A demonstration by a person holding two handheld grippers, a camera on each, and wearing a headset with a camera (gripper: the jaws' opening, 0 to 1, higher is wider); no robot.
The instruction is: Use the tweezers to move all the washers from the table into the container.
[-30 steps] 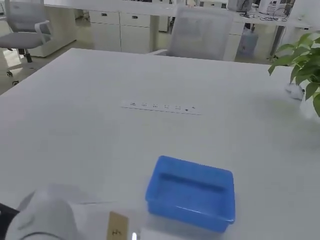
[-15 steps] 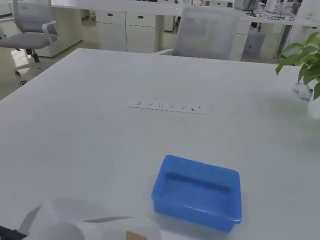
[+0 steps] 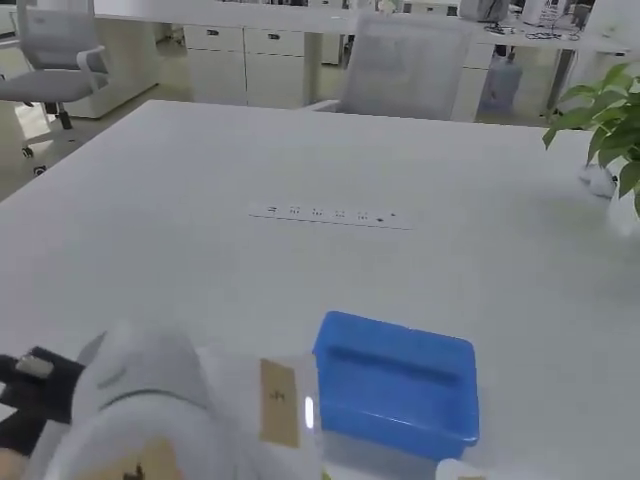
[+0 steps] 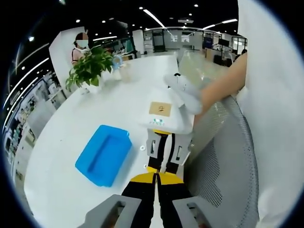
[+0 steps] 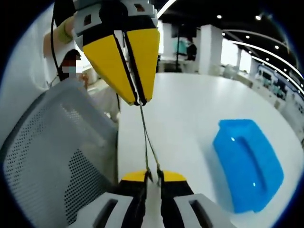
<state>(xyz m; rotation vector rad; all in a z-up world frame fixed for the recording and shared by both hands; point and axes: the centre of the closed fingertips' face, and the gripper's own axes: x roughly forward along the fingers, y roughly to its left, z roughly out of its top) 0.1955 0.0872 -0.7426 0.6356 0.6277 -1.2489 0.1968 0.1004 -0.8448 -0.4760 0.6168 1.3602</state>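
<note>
The tweezers (image 5: 146, 137) were off the counter (image 3: 200, 230), strung between the 2 grippers near its front edge, close to the blue container (image 3: 395, 418). In the right gripper view the left gripper (image 5: 139, 100) came in from the top with its yellow fingers (image 5: 114, 57) clenched on one end of the tool, where the 2 thin blades lay together. The blades ran down and spread slightly into the right gripper (image 5: 152, 176). Its fingers looked pinched on them too, though the fisheye made that contact hard to confirm. The long axis therefore lay along the line from one gripper to the other, with the closed end pointing at the left gripper. I could not tell which end carried the tips.

By its look, the tool was light, thin, springy metal. It would be smooth, likely to twist or slip between flat pads, and apt to close if squeezed at mid-length. The better hold would be across both blades near the middle, leaving the tips free. In the left gripper view, 2 tiny specks lay on the counter near the container. These were probably washers (image 4: 141, 148), small, flat and hard to lift.
</note>
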